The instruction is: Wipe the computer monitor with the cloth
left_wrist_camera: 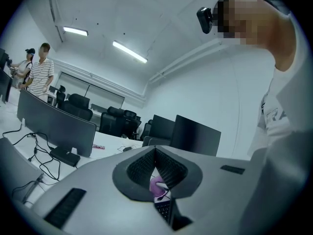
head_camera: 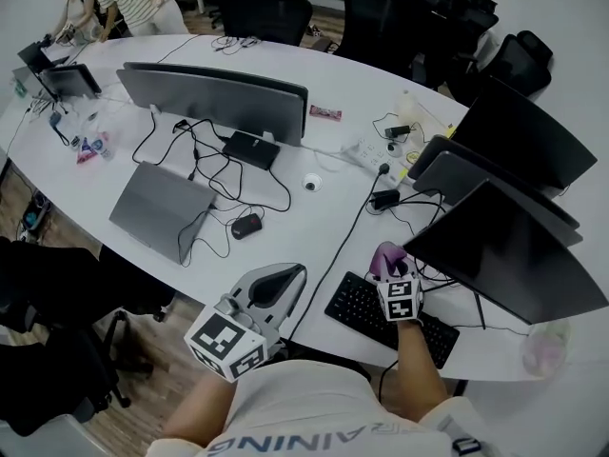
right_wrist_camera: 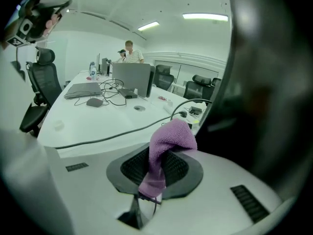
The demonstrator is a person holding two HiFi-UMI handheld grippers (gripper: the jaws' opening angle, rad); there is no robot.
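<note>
Head view: right tool [head_camera: 390, 267] clamped on the purple cloth [head_camera: 386, 254], held above the far end of the keyboard [head_camera: 381, 317], just beside the lower left edge of the nearest dark monitor [head_camera: 514, 255] on the right of the desk [head_camera: 314, 231]. Cannot tell from here whether cloth meets screen; it looks just short of it.

Left tool [head_camera: 276, 282] low at the near desk edge, well apart from the monitor, pointing across the desk.

Progress, as a judgement: cloth is in hand and brought up to the monitor; no wiping mark or covered area shows, so the wipe itself looks about to begin. All of the screen is left to do.

Right gripper view adds what the head view lacks: the cloth is pinched by a lower fold between the jaws, with the bulk bunched above the tips as a loose pad, and the monitor is a dark blurred mass filling the right side, very near.

Left gripper view adds: jaws closed tip to tip with nothing held. The cloth and keyboard only show through behind them, far off.
</note>
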